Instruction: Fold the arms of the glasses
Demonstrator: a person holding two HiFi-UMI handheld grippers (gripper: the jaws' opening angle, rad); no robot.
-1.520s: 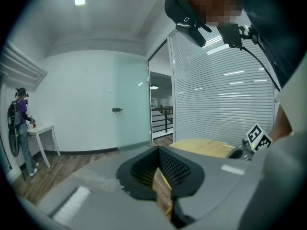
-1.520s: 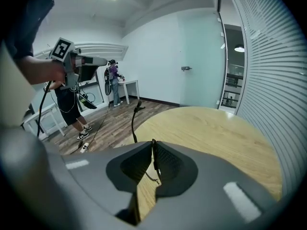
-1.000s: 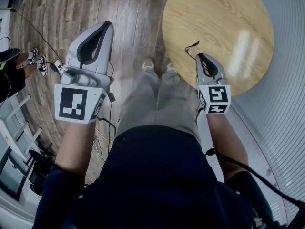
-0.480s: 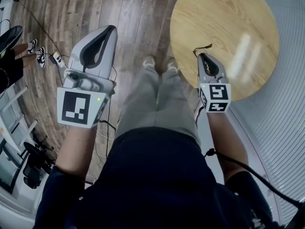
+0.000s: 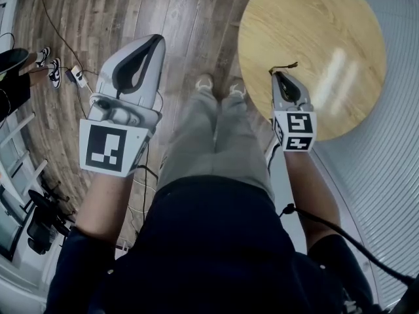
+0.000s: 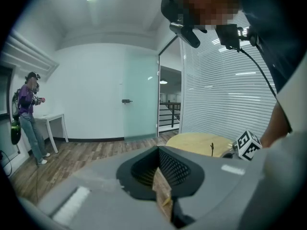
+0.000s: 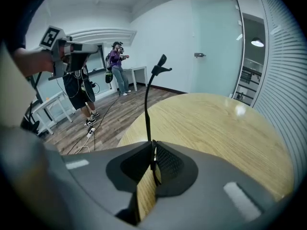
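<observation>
Right gripper (image 5: 283, 77) has edged further in over the table's (image 5: 327, 18) near edge, jaws pinched on the glasses (image 5: 286, 66), held aloft by one thin arm. Left gripper (image 5: 152, 41) closed, empty, out over the floor. Risk: the slim pinch slips and the glasses drop past the edge.

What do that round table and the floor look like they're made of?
Round table: light wood or veneer, judging by the grain; reflected light suggests a smooth sealed finish. Floor: darker planks with visible seams, wood or laminate, hard to tell.
</observation>
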